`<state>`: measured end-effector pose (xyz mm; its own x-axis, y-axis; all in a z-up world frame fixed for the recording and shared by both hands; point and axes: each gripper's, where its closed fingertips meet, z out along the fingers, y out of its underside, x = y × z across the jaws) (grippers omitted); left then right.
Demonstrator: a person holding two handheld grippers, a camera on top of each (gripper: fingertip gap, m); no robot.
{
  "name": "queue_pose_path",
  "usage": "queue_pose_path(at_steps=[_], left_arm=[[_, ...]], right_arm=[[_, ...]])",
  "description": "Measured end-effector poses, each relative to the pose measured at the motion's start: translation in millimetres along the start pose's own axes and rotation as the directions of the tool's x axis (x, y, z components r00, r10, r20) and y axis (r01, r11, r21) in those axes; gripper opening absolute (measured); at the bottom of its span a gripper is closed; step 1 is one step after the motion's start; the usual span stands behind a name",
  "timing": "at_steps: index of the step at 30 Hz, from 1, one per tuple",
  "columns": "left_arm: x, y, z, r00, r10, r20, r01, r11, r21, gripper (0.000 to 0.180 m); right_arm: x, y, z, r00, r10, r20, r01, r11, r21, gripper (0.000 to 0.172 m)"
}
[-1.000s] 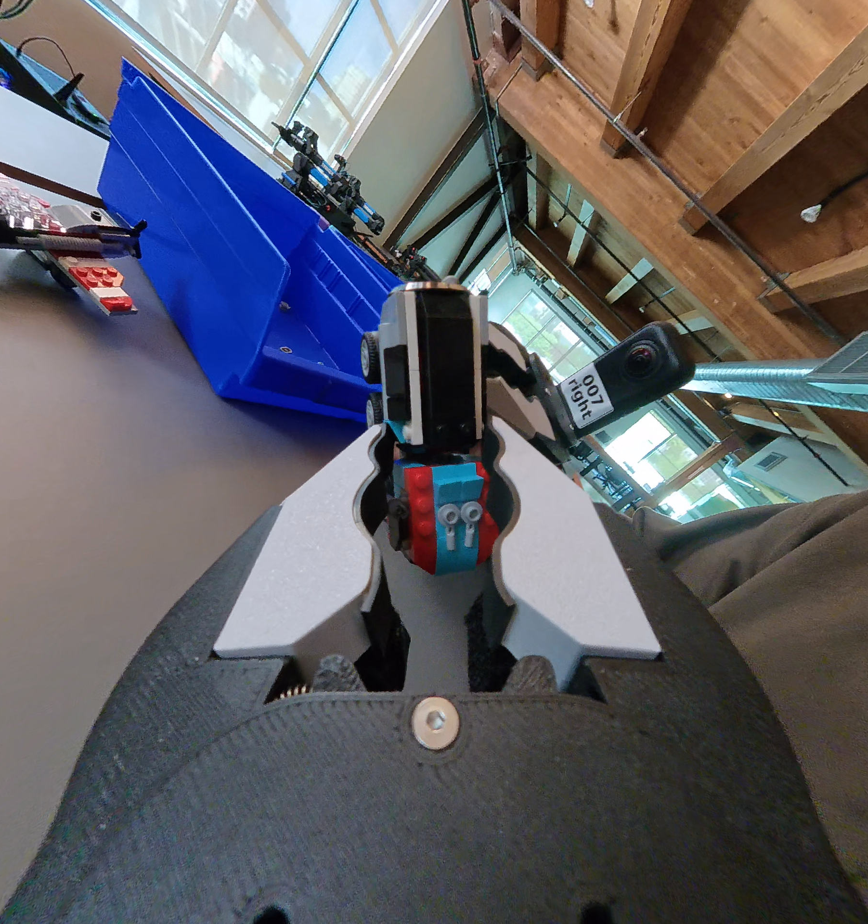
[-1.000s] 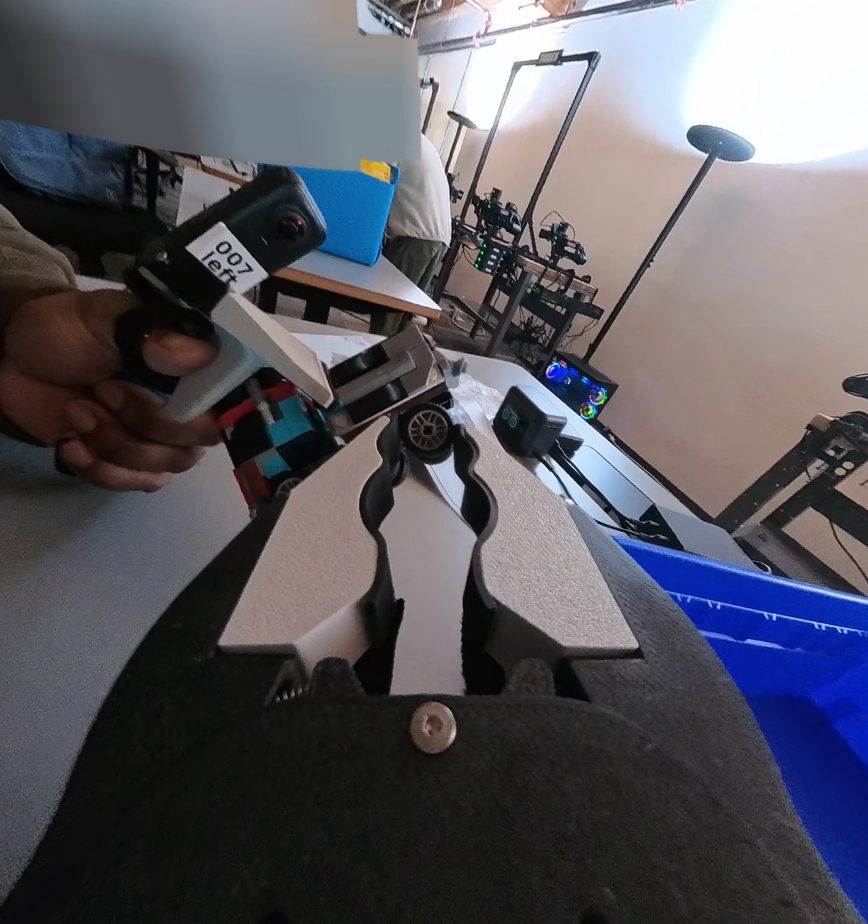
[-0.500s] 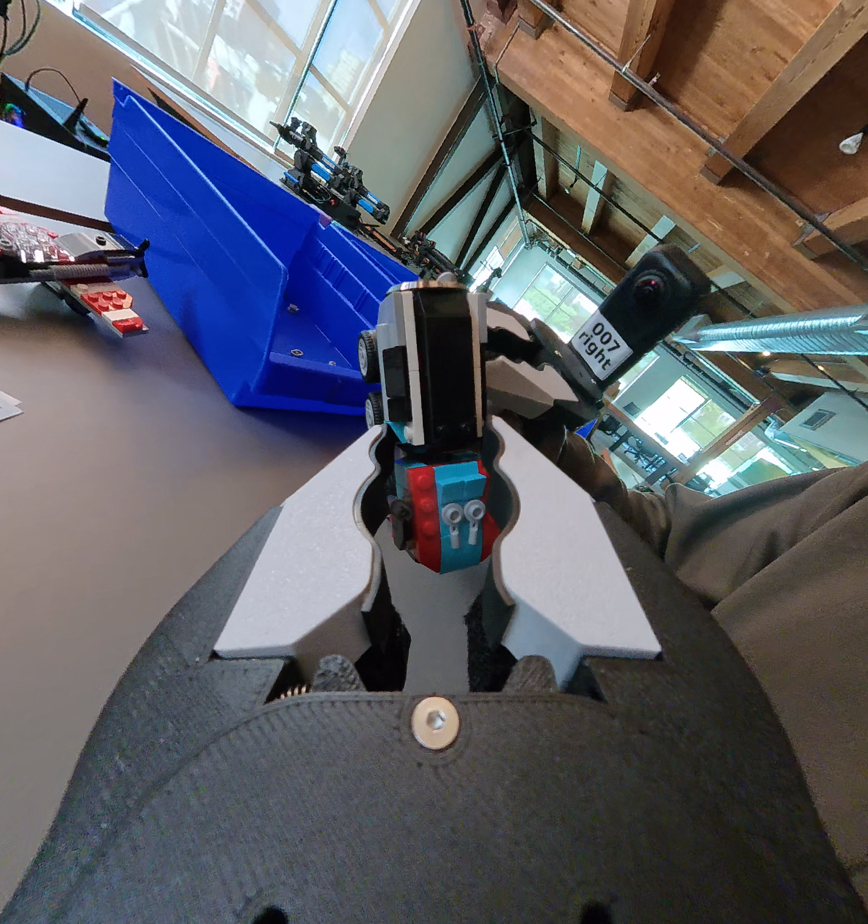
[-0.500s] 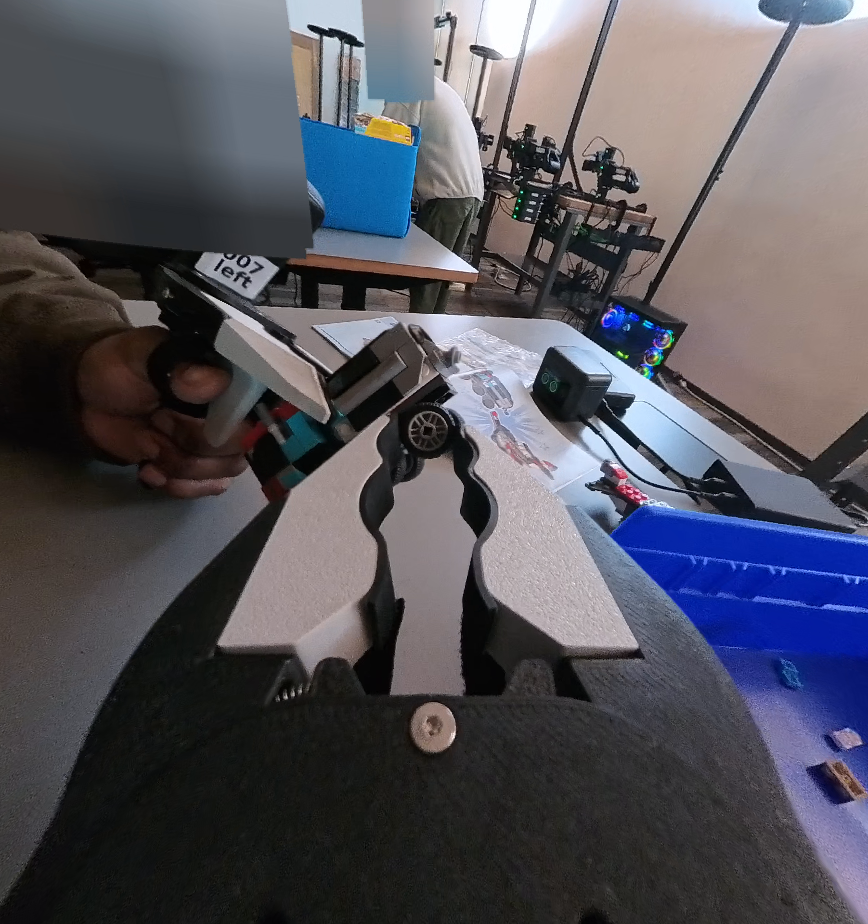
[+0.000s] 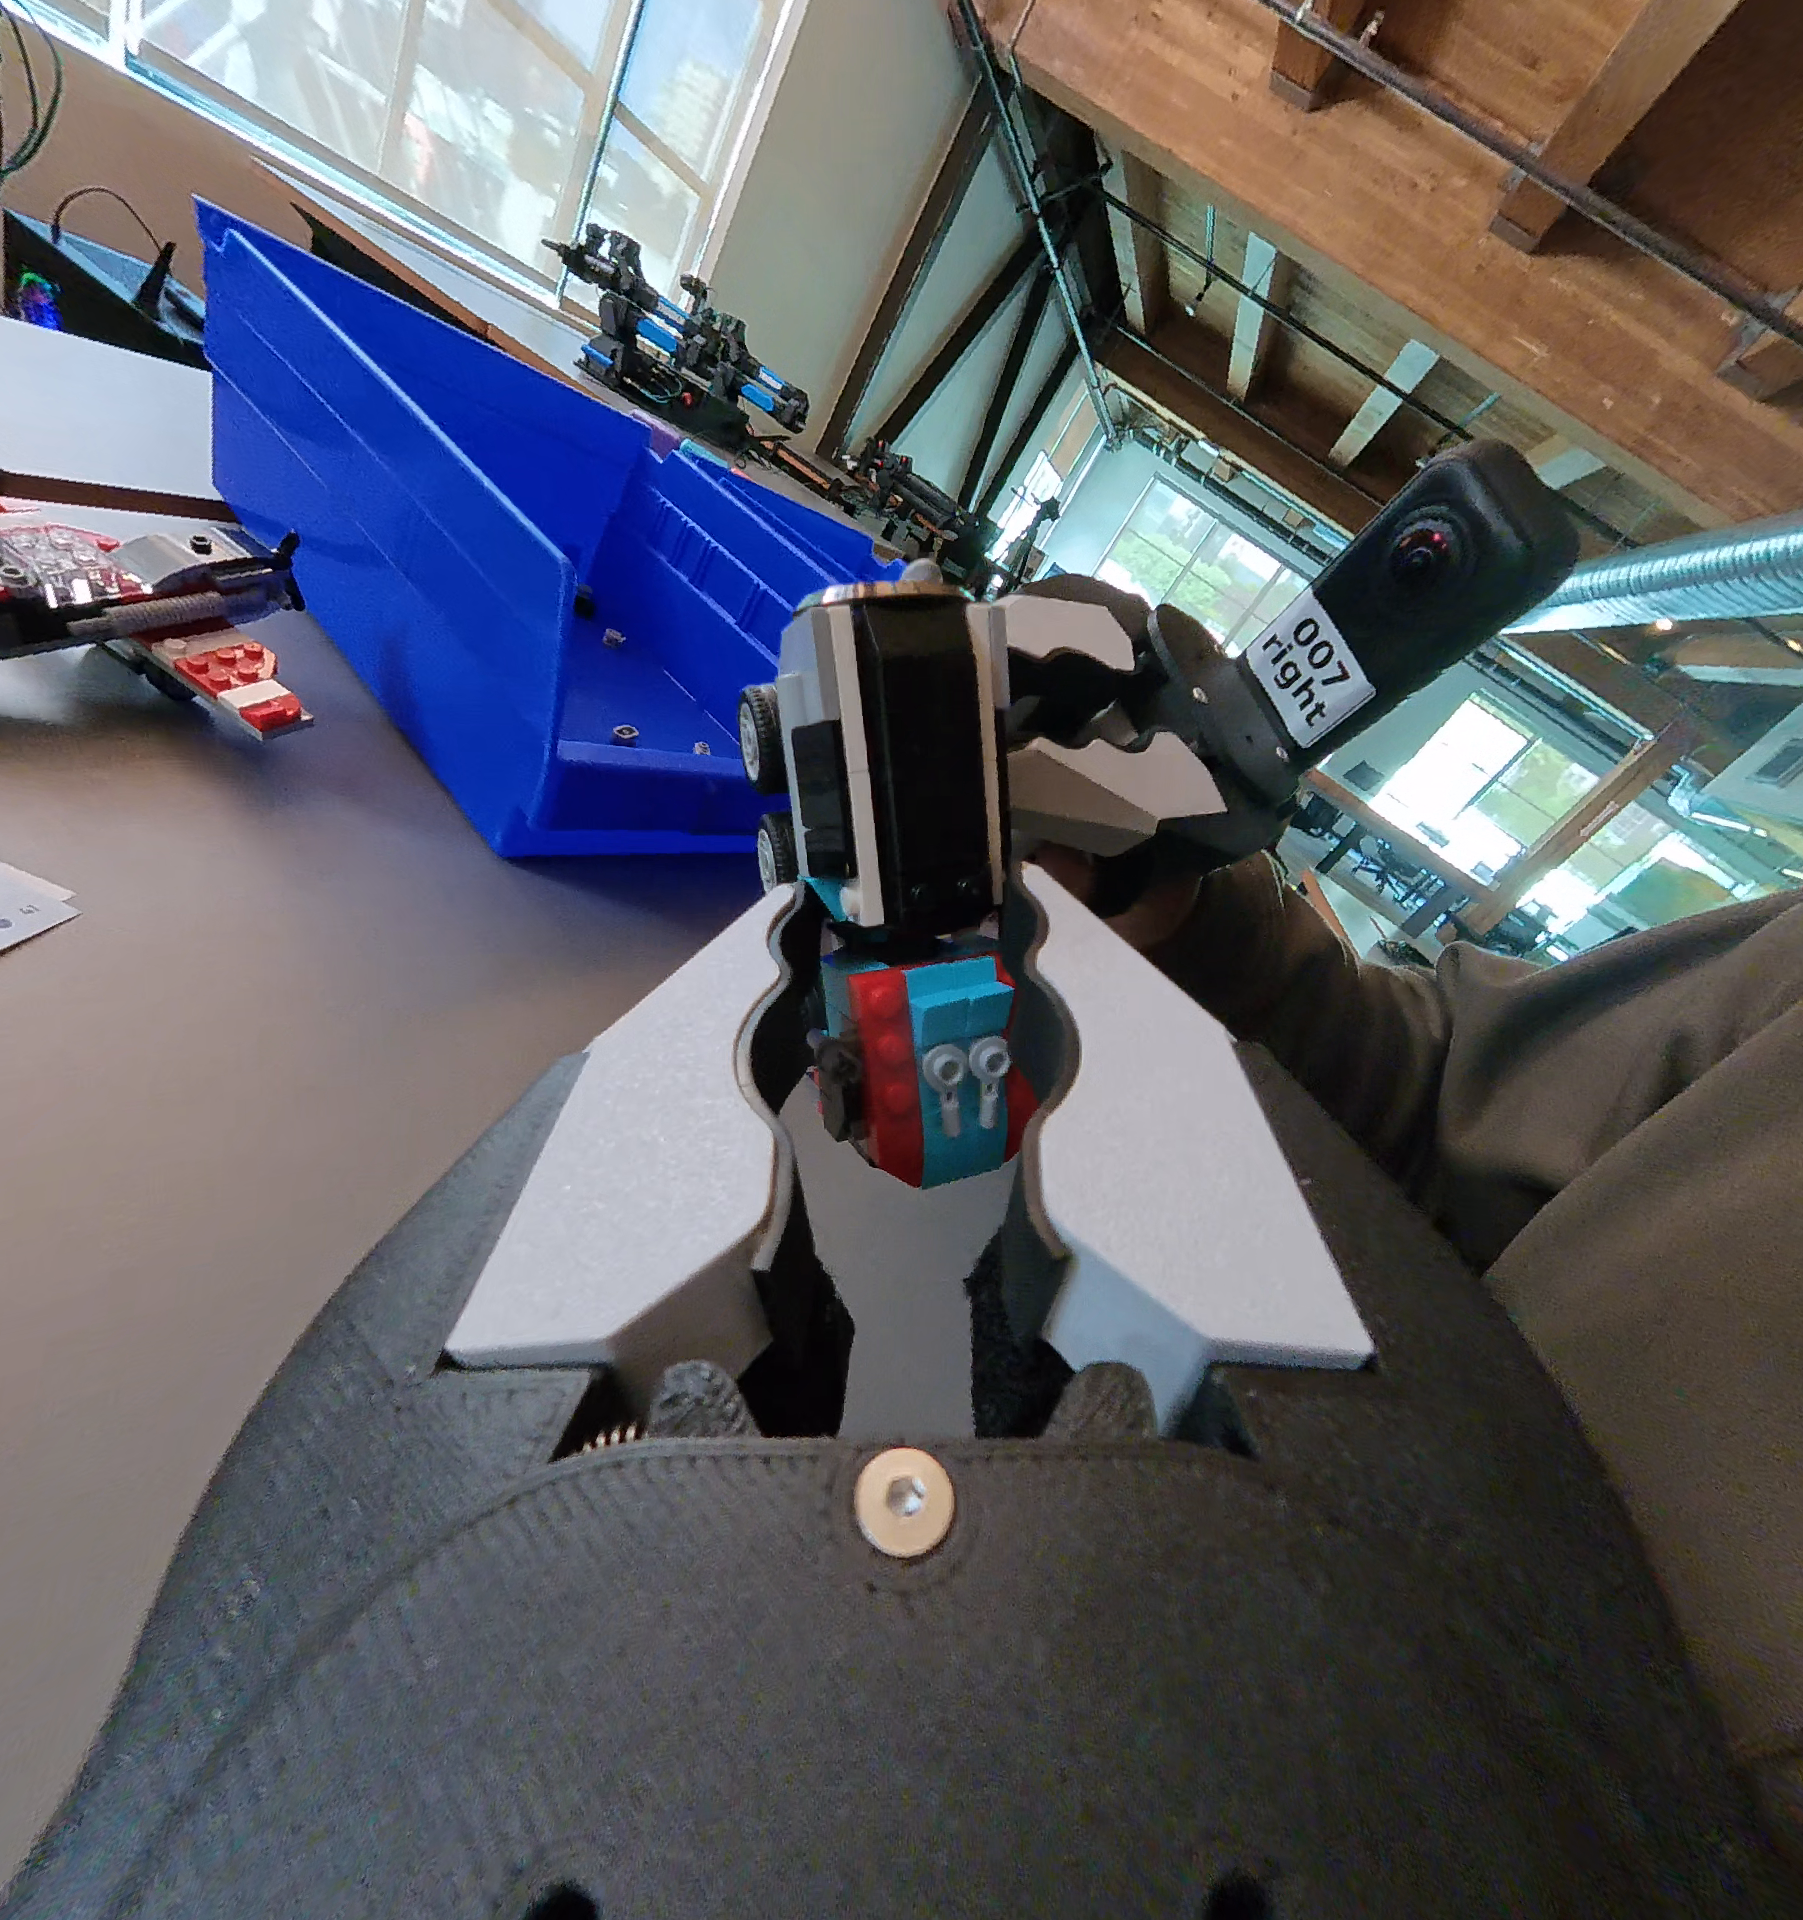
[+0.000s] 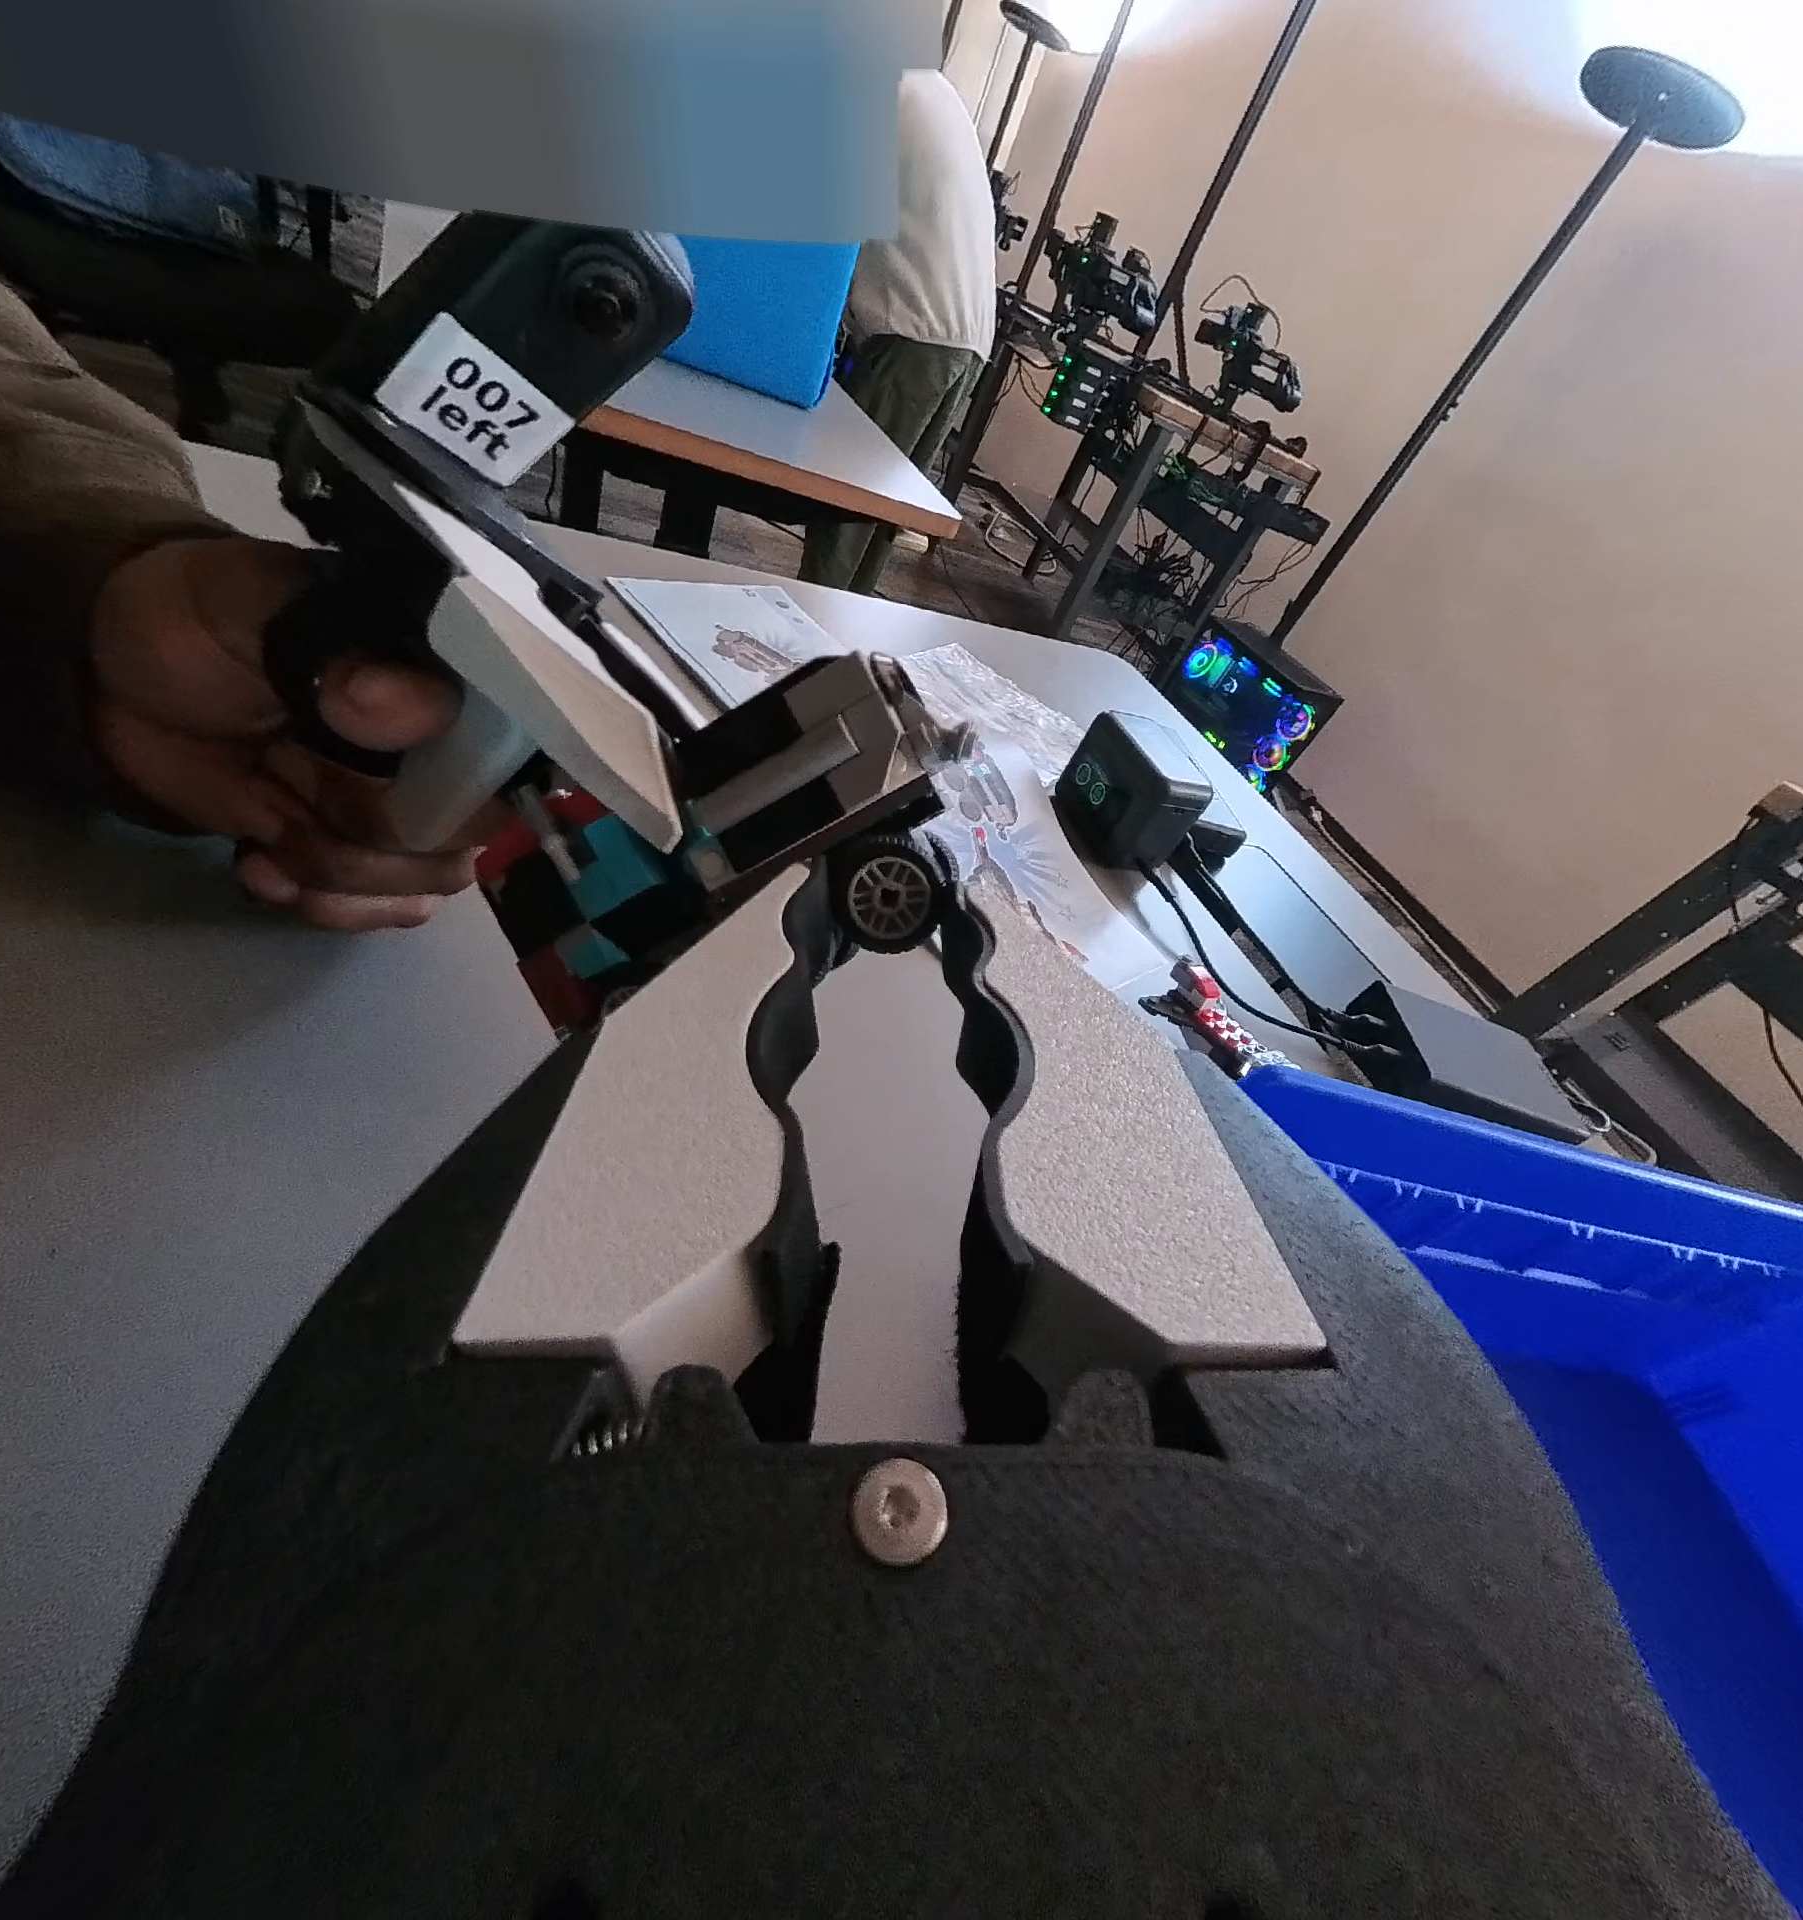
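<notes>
A brick-built toy car point(image 5: 918, 748) with a grey and black body and a teal and red end is held above the grey table point(image 5: 201, 1039). My left gripper point(image 5: 902, 914) is shut on the car's teal and red end, pads pressed on both sides. It also shows in the right wrist view point(image 6: 564, 707), held by a hand point(image 6: 211, 707). My right gripper point(image 6: 881, 914) is shut on one grey-rimmed wheel point(image 6: 889, 891) under the car point(image 6: 793, 758), its fingertips on either side of the tyre. The right gripper also shows behind the car in the left wrist view point(image 5: 1084, 727).
A blue bin point(image 5: 440, 540) stands beside the car, at the right in the right wrist view point(image 6: 1655, 1351). A red, white and grey brick plane point(image 5: 128, 613) lies at the far left. Paper sheets point(image 6: 741, 634), a black adapter point(image 6: 1136, 790) and its cable lie on the table. Both grippers' tips are close together, under 4 cm apart.
Both grippers have shifted and tilted slightly together with the car between them. Both grasps have stayed as they were.
</notes>
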<state>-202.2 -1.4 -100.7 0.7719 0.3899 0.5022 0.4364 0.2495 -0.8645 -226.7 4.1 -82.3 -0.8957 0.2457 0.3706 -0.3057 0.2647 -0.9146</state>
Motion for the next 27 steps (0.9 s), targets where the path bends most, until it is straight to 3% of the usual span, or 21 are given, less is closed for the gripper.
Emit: queue_pose_path(at_steps=[5,11,21,27], left_arm=[[2.3,0.1,0.3,0.998,0.061,0.001,-0.061,0.998,-0.014,0.036],[1.6,-3.0,-0.8,0.993,0.117,0.022,-0.117,0.993,-0.011,0.036],[3.7,3.5,1.7,0.996,0.085,-0.029,-0.086,0.996,-0.039,0.036],[1.3,2.7,1.4,0.977,0.212,0.027,-0.21,0.976,-0.051,0.036]], right_arm=[[-1.6,-0.8,-2.7,1.0,0.015,0.028,-0.015,1.0,-0.013,0.022],[-0.2,-3.1,-0.6,0.984,0.171,0.037,-0.172,0.985,0.017,0.022],[-3.5,3.6,-5.6,1.0,-0.023,0.017,0.024,0.999,-0.043,0.022],[-3.0,4.9,-4.4,0.995,0.097,0.027,-0.095,0.994,-0.056,0.022]])
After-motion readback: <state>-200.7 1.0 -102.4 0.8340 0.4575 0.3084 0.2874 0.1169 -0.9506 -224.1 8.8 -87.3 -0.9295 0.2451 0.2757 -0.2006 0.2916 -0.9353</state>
